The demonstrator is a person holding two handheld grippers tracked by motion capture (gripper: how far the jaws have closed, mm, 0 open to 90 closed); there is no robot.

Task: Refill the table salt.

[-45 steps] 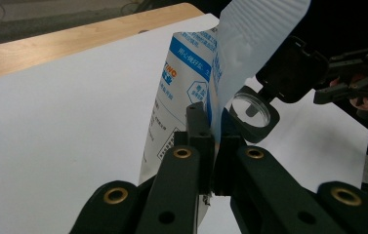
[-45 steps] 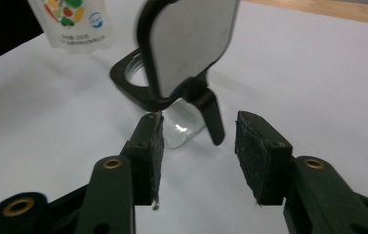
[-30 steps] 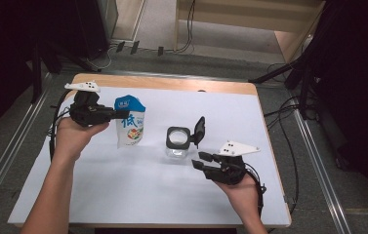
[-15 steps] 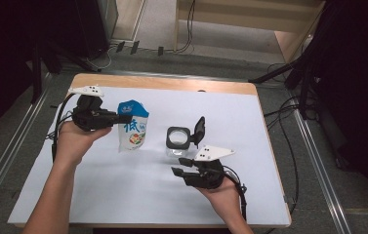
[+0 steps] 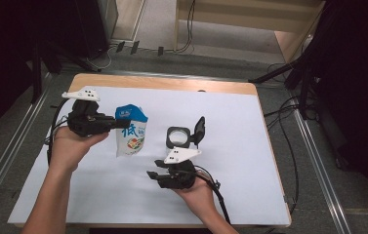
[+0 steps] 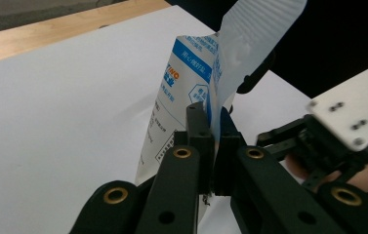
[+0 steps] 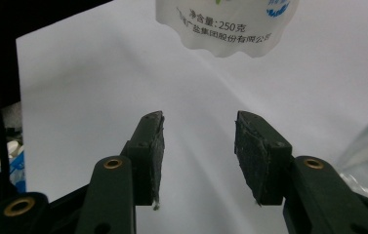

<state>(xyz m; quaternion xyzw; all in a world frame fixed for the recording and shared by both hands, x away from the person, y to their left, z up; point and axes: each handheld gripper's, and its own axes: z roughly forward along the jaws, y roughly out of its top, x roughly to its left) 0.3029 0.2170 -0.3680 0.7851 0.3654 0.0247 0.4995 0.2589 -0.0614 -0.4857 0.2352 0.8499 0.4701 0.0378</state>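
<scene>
left gripper [image 5: 118, 124]: fingers clamp salt pouch [image 5: 132, 135] top | right gripper [image 5: 153, 175]: moved closer, fingers opening, empty | next: probably grasp pouch bottom

You see a white pouch [image 5: 132, 134] with a blue top band, blue lettering and a colourful patch; both black claws carry brass rivets; your desk [image 5: 250, 146] is white with a wooden edge.
</scene>
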